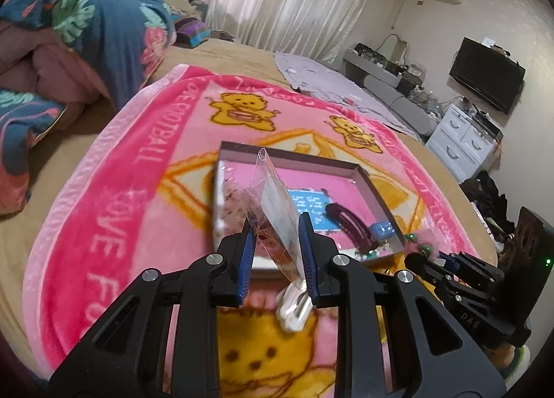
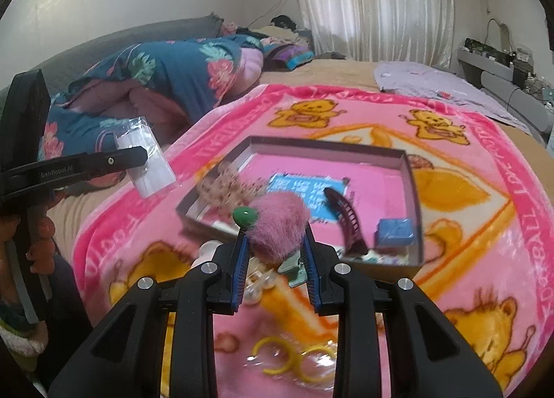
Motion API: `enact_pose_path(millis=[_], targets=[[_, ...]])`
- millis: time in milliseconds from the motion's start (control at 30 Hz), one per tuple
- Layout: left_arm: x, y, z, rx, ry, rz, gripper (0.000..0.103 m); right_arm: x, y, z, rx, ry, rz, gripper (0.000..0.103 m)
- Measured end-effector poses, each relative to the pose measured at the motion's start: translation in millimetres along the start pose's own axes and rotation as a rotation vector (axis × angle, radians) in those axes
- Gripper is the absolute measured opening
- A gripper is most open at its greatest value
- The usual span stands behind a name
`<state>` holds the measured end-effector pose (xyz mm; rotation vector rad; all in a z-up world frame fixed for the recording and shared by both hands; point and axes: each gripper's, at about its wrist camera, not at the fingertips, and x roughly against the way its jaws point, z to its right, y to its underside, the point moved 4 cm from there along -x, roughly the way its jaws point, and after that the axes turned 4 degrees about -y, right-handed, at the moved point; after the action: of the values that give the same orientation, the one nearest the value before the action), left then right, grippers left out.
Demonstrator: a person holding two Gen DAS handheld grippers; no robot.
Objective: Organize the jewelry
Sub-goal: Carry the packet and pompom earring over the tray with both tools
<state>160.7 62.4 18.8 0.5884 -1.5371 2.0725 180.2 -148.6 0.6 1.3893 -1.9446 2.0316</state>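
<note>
A shallow grey box (image 1: 367,174) (image 2: 412,173) lies on the pink blanket, holding a maroon hair clip (image 1: 349,223) (image 2: 342,216), a blue cube (image 2: 394,232) and a blue card (image 1: 310,202). My left gripper (image 1: 277,252) is shut on a clear plastic packet (image 1: 273,197) with a white card, held up in front of the box; the packet also shows in the right wrist view (image 2: 145,159). My right gripper (image 2: 275,252) is shut on a pink fluffy hair clip (image 2: 278,224) with a green bead, near the box's front edge.
The pink bear blanket (image 1: 114,169) covers a bed. Yellow rings (image 2: 273,354), pearl beads (image 2: 258,285) and a white item (image 1: 292,309) lie on it near me. A folded blue floral quilt (image 1: 86,37) is at the left; a grey cloth (image 2: 432,86) lies beyond.
</note>
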Motion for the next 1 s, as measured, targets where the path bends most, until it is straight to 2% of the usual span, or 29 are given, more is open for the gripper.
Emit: enact_pose_path(millis=[300, 500, 767, 1000], targets=[[-23.8, -13.1, 30.2, -0.041, 0.036, -0.014, 0.017, 9.3, -13.7, 31.5, -0.049, 0.048, 0.040, 0.027], [-47.9, -14.8, 47.8, -0.062, 0.065, -0.050, 0.017, 8.4, -25.3, 59.2, -0.105, 0.072, 0.057, 0.027], [-77.6, -10.3, 69.3, -0.105, 0.091, -0.095, 0.017, -5.7, -32.6, 84.4, -0.125, 0.122, 0.043, 0.027], [-102.7, 0.7, 78.9, -0.104, 0.148, -0.153, 0.017, -22.8, -34.9, 105.5, -0.144, 0.154, 0.014, 0.027]])
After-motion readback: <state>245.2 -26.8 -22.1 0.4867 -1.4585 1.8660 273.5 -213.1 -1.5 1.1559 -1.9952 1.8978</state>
